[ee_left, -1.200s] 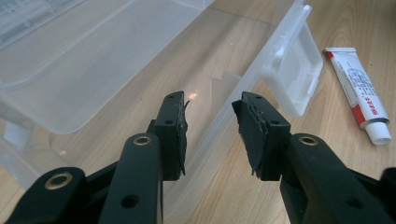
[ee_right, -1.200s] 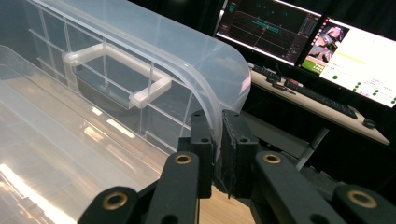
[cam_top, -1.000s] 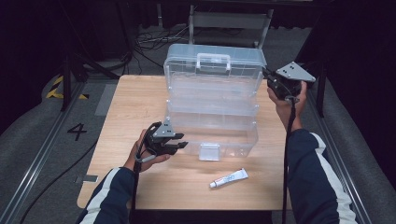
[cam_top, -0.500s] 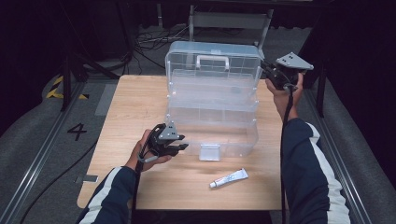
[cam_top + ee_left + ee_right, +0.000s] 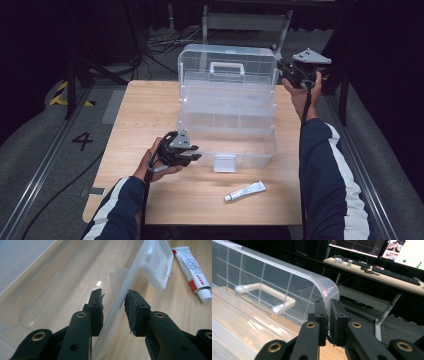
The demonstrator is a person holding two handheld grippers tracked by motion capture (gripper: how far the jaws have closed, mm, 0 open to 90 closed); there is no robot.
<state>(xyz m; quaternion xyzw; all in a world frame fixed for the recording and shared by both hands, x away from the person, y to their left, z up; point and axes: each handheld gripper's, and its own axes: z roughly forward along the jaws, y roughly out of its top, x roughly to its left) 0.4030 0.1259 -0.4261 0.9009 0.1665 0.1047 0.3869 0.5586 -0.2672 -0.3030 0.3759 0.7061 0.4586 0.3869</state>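
A clear plastic tiered box (image 5: 227,125) stands open on the wooden table (image 5: 145,115). Its lid (image 5: 227,65), with a white handle (image 5: 265,293), stands nearly upright at the back. My right gripper (image 5: 281,67) is shut on the lid's rounded right corner (image 5: 325,287), as the right gripper view (image 5: 329,312) shows. At the box's front left, my left gripper (image 5: 195,157) straddles the front wall (image 5: 130,280). Its jaws (image 5: 113,302) have just been closing, with a gap still beside one pad. The latch (image 5: 156,265) hangs on that wall. A white tube (image 5: 245,191) lies in front of the box.
Behind the table stands a metal frame (image 5: 245,22) with cables on the dark floor. A floor mark "4" (image 5: 82,140) lies left of the table beside a rail. Past the lid, a desk with a keyboard (image 5: 387,272) and monitors stands in the background.
My right gripper has moved back and to the left with the lid's corner, and the lid now stands more upright. The left hand has stayed at the front wall.
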